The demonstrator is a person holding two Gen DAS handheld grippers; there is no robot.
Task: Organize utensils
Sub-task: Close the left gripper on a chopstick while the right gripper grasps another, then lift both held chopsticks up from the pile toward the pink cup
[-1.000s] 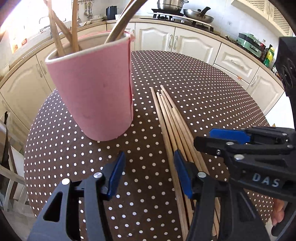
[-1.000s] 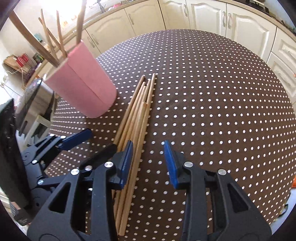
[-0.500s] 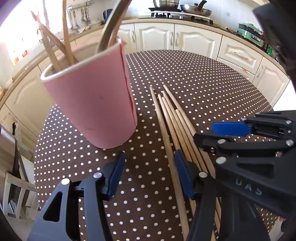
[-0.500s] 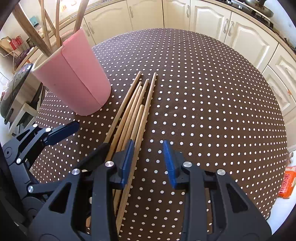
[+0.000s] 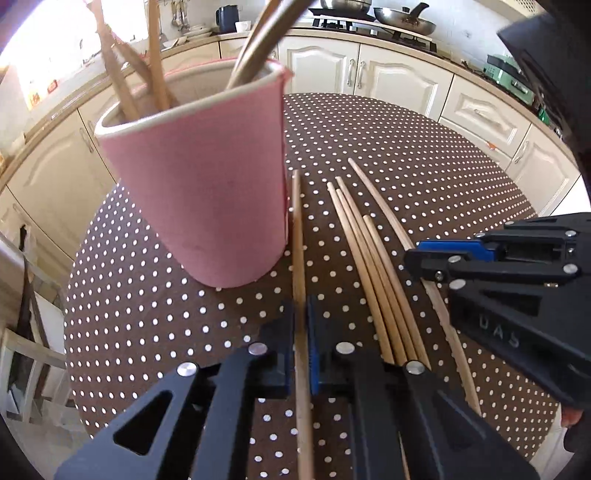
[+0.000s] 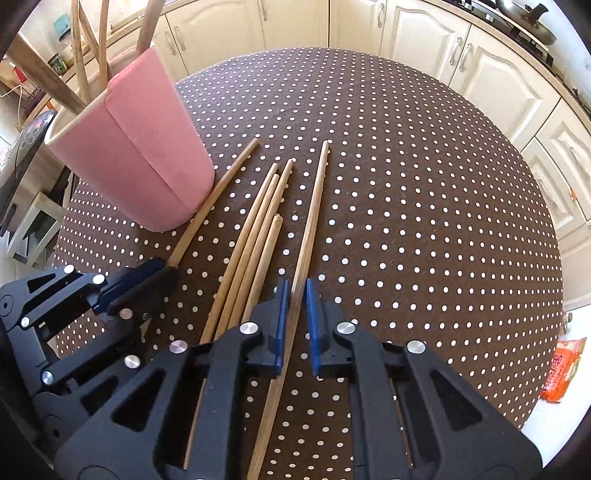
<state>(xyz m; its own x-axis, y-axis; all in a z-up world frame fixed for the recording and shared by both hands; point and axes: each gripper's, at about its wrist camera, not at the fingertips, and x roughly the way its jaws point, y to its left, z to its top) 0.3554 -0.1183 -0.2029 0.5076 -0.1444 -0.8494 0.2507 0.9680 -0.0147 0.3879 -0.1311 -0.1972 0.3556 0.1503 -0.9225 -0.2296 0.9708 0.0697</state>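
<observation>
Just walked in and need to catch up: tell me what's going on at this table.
A person is sorting wooden chopsticks on a polka-dot table. The left gripper has clamped the chopstick nearest the pink cup; the right gripper is closing on the outermost chopstick. Four loose chopsticks lie between them. The cup already holds other wooden utensils.

Kitchen setting. A round table (image 6: 424, 184) carries a brown cloth with white polka dots. Cream panelled cabinets (image 5: 399, 77) with metal handles run along the far walls under a pale countertop. A hob with pans (image 5: 402, 18) sits on that counter. Strong daylight enters at upper left. An orange packet (image 6: 561, 369) lies on the pale floor.
</observation>
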